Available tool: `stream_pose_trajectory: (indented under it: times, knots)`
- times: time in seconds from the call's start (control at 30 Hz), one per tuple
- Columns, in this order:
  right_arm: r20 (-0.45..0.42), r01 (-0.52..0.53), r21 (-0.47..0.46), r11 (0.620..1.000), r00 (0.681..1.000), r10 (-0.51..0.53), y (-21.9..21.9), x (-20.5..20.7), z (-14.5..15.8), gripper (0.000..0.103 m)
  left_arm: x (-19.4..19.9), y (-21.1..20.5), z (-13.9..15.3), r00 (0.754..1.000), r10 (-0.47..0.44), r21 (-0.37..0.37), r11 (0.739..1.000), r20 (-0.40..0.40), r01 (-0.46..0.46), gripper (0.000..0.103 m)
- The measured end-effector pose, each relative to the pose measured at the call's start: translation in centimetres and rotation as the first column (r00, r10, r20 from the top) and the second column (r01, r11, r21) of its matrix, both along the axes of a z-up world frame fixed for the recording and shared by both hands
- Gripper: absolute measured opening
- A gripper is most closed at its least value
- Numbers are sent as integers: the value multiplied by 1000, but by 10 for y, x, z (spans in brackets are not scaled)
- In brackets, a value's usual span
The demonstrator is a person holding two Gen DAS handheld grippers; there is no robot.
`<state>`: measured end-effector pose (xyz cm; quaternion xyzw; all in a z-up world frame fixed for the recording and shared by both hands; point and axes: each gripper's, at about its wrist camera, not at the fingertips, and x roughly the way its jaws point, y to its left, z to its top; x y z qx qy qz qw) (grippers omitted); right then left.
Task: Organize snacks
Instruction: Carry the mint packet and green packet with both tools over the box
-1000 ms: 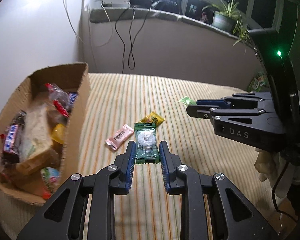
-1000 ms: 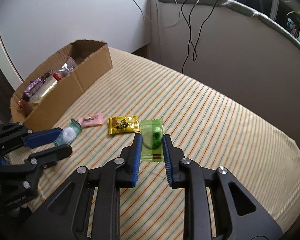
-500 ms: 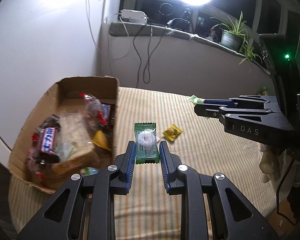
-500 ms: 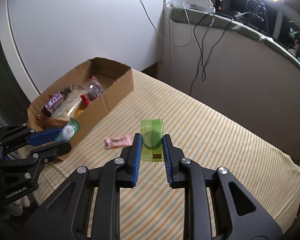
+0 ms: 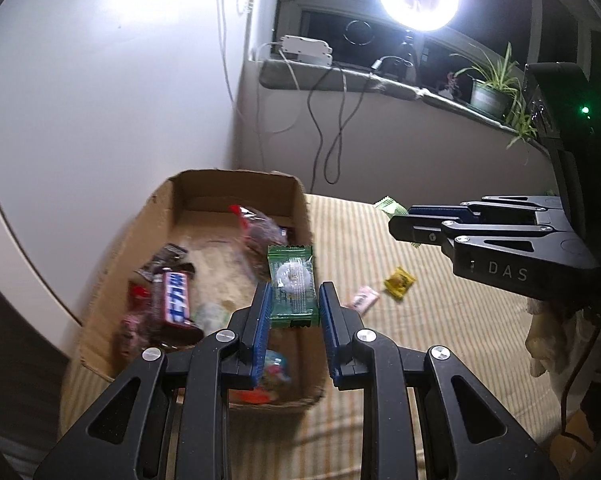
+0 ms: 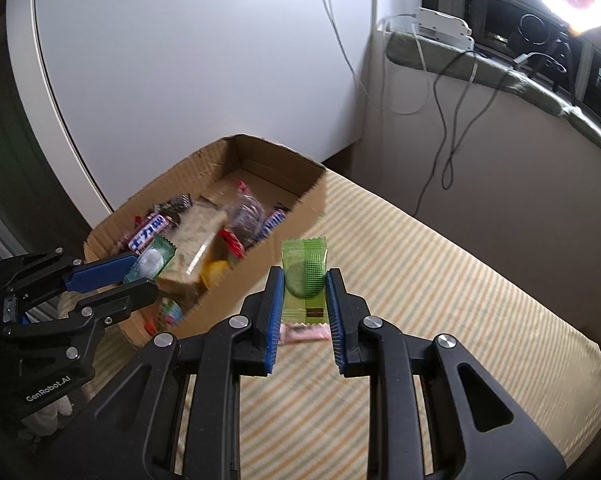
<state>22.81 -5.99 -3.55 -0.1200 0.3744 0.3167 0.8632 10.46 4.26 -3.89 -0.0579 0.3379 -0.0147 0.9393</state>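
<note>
A dark green candy packet (image 5: pixel 291 286) hangs upright above the snack-filled cardboard box (image 5: pixel 300 216); a light green packet (image 6: pixel 305 280) hangs upright beside the box, over the striped bed.

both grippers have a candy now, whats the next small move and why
Probably open the left gripper: its dark green candy already hangs over the open box of snacks, so it should drop in. The right gripper with the light green candy looks short of the box wall, over the striped cloth.

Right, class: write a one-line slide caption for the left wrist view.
Left gripper carries a green sweet over the cardboard box.
</note>
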Motion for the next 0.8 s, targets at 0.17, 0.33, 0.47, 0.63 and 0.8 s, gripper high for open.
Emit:
stream_pose_trajectory:
  times: [0.17, 0.33, 0.47, 0.63, 0.8]
  knots:
    - [-9, -20, 8, 1000, 1000, 20, 22, 5, -1, 22, 0, 16, -1, 1000, 29, 5, 1000, 1, -29, 22]
    - [-20, -44, 13, 999, 999, 44, 46, 11, -4, 22, 2, 31, -6, 999, 51, 2, 999, -9, -51, 22]
    - [-33, -53, 8, 999, 998, 53, 58, 18, -10, 22, 3, 38, -9, 998, 68, 2, 998, -14, -68, 22]
    - [-49, -54, -1, 999, 997, 54, 64, 26, -17, 22, 4, 48, -11, 996, 88, -4, 996, -18, -88, 22]
    - [-69, -54, 4, 999, 996, 54, 69, 34, -23, 22, 8, 52, -14, 995, 95, -6, 995, -25, -95, 22]
